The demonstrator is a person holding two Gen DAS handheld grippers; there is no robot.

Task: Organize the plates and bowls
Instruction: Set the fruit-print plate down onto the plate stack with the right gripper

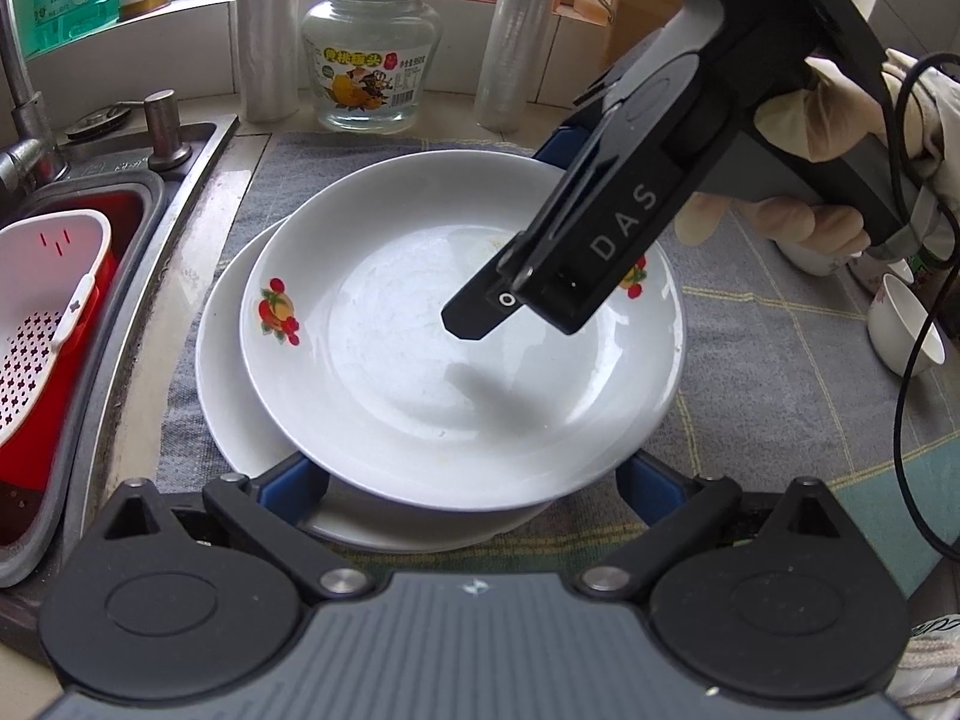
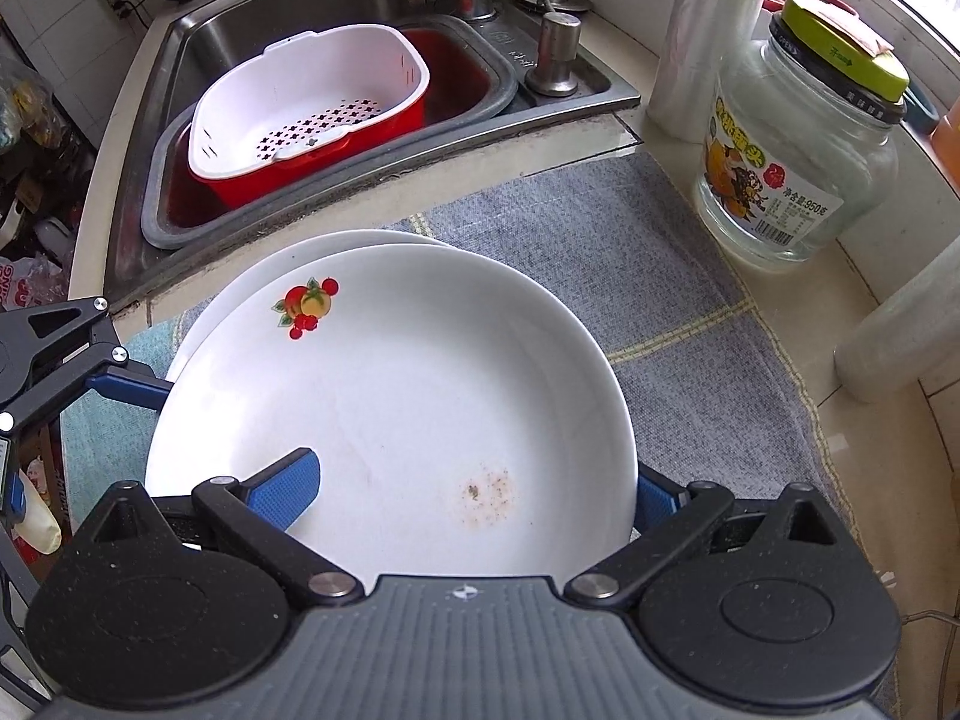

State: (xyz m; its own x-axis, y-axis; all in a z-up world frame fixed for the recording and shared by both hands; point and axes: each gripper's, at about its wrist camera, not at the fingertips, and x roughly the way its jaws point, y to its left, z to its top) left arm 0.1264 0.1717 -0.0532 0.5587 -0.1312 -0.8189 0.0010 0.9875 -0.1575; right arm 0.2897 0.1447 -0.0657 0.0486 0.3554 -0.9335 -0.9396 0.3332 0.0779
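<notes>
Fingertips of the left claw (image 1: 471, 480) lost beneath the near rim of the top plate (image 1: 420, 330), at 6 o'clock in the left wrist view; spread wide, only the blue finger bases showing. Cannot tell whether touching the plate's underside.

Right claw (image 2: 474, 492) also spread wide, straddling the same rim: one blue finger lying over the plate's inside at 7 o'clock in the right wrist view, the other mostly hidden behind the rim at 4 o'clock. Not pinched together.

Top plate, white with fruit prints and a speckled smudge, resting off-centre on the lower plate (image 1: 222, 372), most of that one covered and only a crescent showing at 9 o'clock. Both on the grey cloth (image 1: 780, 360) over the tabletop.

Small bowl (image 1: 900, 324) at 3 o'clock, partly cut off behind a black cable (image 1: 900, 408). Gloved hand (image 1: 828, 114) half hidden by the right handle.

Sink (image 2: 336, 6) edge near the plates at 10 o'clock, strainer basket (image 2: 312, 96) inside. Jar (image 1: 369, 48) at 12 o'clock, apart from the stack, between film rolls (image 1: 267, 30). Bare cloth open at 3 o'clock.
</notes>
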